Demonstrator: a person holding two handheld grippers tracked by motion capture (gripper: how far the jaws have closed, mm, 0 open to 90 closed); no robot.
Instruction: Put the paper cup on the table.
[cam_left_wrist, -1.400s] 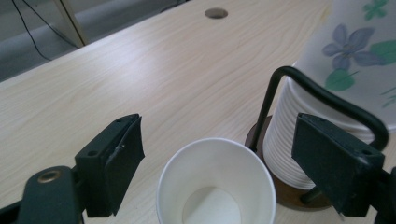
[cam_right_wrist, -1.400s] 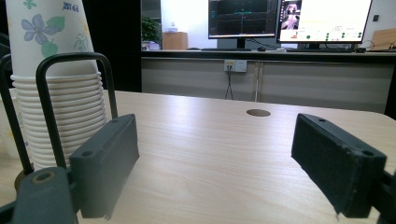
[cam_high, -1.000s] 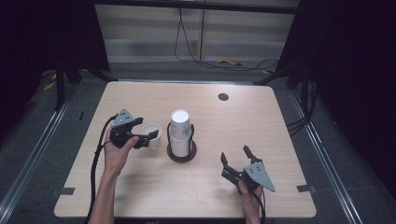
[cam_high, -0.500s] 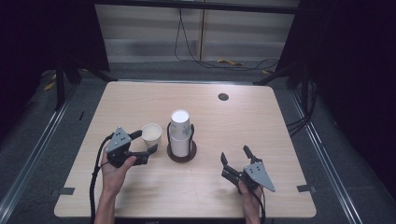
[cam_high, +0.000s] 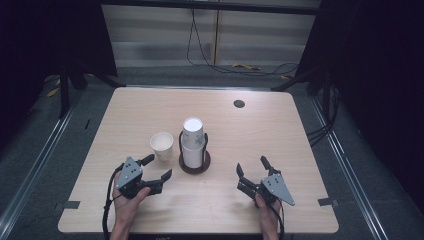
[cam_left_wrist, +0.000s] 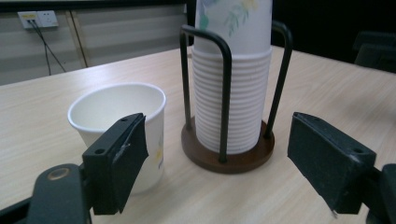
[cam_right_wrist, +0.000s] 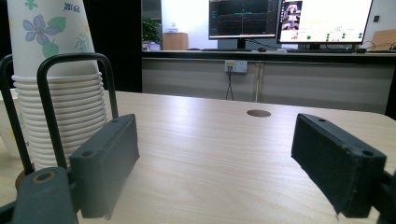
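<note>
A single white paper cup (cam_high: 162, 145) stands upright on the table, just left of a stack of paper cups (cam_high: 193, 142) in a black wire holder with a round brown base (cam_high: 195, 167). My left gripper (cam_high: 160, 166) lies low in front of that cup, clear of it. It is open; its jaws have just been closing a little with nothing between them. In the left gripper view the cup (cam_left_wrist: 119, 121) and the stack (cam_left_wrist: 232, 93) stand beyond the open left gripper (cam_left_wrist: 219, 156). My right gripper (cam_high: 250, 164) rests open to the right of the holder, with the stack (cam_right_wrist: 60, 93) at its left.
The wooden table (cam_high: 280, 140) has a round cable hole (cam_high: 239, 103) near its far edge, also in the right gripper view as the hole (cam_right_wrist: 258, 113). Monitors (cam_right_wrist: 289, 18) stand on a desk beyond the table. Cables lie on the floor behind.
My left gripper has let go of the single cup and drawn back toward the person and down. The cup stays upright beside the holder. The right gripper has not moved.
</note>
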